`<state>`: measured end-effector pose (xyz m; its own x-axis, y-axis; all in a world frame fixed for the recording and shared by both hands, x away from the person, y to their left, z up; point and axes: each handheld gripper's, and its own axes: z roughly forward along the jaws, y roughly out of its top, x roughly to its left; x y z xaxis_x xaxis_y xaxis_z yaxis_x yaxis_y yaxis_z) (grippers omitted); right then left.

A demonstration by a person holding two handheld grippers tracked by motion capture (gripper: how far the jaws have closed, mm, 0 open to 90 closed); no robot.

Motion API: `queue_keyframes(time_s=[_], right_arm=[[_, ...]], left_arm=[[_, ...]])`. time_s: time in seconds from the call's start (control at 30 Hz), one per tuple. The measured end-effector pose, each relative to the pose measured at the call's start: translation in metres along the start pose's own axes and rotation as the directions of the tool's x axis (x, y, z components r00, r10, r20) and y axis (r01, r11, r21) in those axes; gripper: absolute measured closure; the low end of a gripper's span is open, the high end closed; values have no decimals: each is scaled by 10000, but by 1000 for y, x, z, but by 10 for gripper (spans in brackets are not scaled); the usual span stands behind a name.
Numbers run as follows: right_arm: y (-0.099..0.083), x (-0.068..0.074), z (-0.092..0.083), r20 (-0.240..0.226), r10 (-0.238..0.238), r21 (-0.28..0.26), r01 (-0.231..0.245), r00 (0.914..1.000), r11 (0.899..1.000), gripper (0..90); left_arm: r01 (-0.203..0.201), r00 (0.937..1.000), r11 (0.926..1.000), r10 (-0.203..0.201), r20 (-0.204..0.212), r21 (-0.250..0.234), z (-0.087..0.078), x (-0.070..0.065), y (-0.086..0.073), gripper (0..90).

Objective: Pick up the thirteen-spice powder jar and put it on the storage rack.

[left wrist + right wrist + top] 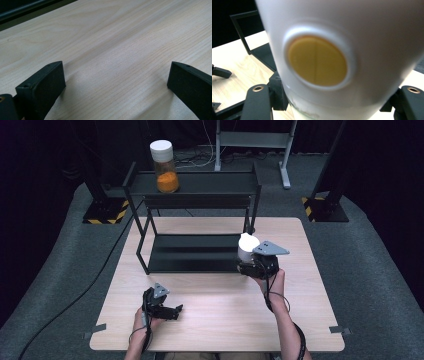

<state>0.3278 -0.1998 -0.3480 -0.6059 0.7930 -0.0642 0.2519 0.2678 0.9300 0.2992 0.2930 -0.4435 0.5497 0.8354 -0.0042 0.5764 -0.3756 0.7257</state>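
My right gripper (253,264) is shut on a white container (247,247), held upright just above the table at the front right corner of the black shelf's lower tier (190,255). In the right gripper view the white container (362,45) looms close and shows a round yellow disc (317,61) set in its side, with my right gripper (332,106) clamped low on it. My left gripper (174,310) lies low near the table's front left, open. In the left gripper view the left gripper (116,83) has bare wood between its jaws.
A black two-tier metal shelf (192,184) stands at the back of the wooden table (220,315). A jar of orange powder (165,167) with a white lid stands on the left of its top tier. Grey carpet and stand feet lie beyond.
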Motion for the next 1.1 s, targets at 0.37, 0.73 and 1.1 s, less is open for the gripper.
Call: queue_keyframes(time_s=[0.37, 0.73, 1.1], right_arm=[[14, -2, 10, -46, -112, 34, 112, 9999, 9999, 300], [26, -4, 16, -118, -160, -30, 160, 9998, 9999, 300], [38, -7, 18, -142, -195, -121, 193, 9997, 9997, 300]], left_arm=[[-6, 10000, 10000, 6, 3, 0, 0, 0, 0, 9], [-9, 10000, 10000, 9, 2, 4, 0, 0, 0, 9], [-8, 10000, 10000, 8, 1, 4, 0, 0, 0, 9]])
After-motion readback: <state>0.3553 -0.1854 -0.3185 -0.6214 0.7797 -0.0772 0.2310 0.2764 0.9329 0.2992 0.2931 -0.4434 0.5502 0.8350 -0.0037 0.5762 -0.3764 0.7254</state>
